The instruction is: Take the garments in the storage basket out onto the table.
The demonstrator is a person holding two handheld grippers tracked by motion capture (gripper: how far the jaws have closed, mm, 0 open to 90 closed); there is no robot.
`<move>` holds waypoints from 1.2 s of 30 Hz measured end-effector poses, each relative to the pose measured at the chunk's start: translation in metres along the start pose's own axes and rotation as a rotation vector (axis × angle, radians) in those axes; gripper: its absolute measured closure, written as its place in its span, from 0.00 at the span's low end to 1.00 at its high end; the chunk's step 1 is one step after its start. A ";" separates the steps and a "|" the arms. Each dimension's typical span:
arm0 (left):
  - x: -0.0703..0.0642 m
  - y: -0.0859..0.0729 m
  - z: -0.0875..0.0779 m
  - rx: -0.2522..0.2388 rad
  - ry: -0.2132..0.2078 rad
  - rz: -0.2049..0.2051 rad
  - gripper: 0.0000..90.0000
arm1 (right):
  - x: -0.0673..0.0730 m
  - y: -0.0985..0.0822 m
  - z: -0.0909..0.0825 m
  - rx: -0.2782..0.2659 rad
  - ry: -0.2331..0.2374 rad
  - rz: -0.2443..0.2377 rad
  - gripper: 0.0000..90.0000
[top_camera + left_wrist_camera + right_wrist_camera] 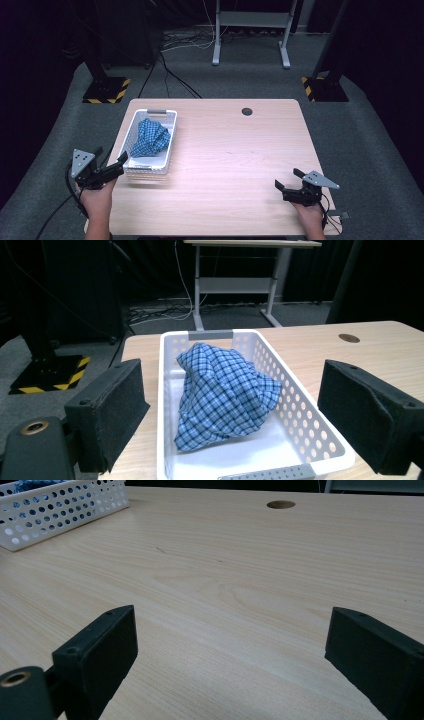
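A white perforated basket (171, 131) (300, 425) (60, 510) stands on the left part of the wooden table (240, 155). Inside it lies a crumpled blue checked cloth (150, 137) (225, 395). My left gripper (111, 161) (235, 415) hovers at the basket's near end, jaws wide open, nothing between them. My right gripper (288, 179) (230, 650) rests low over the table's near right part, open and empty, facing the bare wood.
A round cable hole (247, 111) (280, 504) sits near the table's far edge. Beyond the table stand a metal desk frame (250, 30), loose cables on the carpet, and black stands with yellow-striped bases (106, 91).
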State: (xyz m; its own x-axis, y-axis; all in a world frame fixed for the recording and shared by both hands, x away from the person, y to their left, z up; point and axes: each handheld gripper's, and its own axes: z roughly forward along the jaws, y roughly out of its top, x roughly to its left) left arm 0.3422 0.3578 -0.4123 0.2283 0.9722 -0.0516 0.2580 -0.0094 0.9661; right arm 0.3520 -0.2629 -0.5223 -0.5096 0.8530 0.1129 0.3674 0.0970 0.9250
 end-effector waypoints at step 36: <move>-0.010 0.024 0.088 0.019 -0.027 -0.007 0.12 | 0.000 0.000 0.000 0.000 -0.004 0.002 0.06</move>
State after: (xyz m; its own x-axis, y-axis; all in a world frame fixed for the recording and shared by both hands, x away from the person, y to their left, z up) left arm 0.4289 0.3269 -0.4114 0.2515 0.9656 -0.0657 0.2775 -0.0069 0.9607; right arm 0.3520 -0.2629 -0.5223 -0.5060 0.8551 0.1132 0.3681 0.0954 0.9249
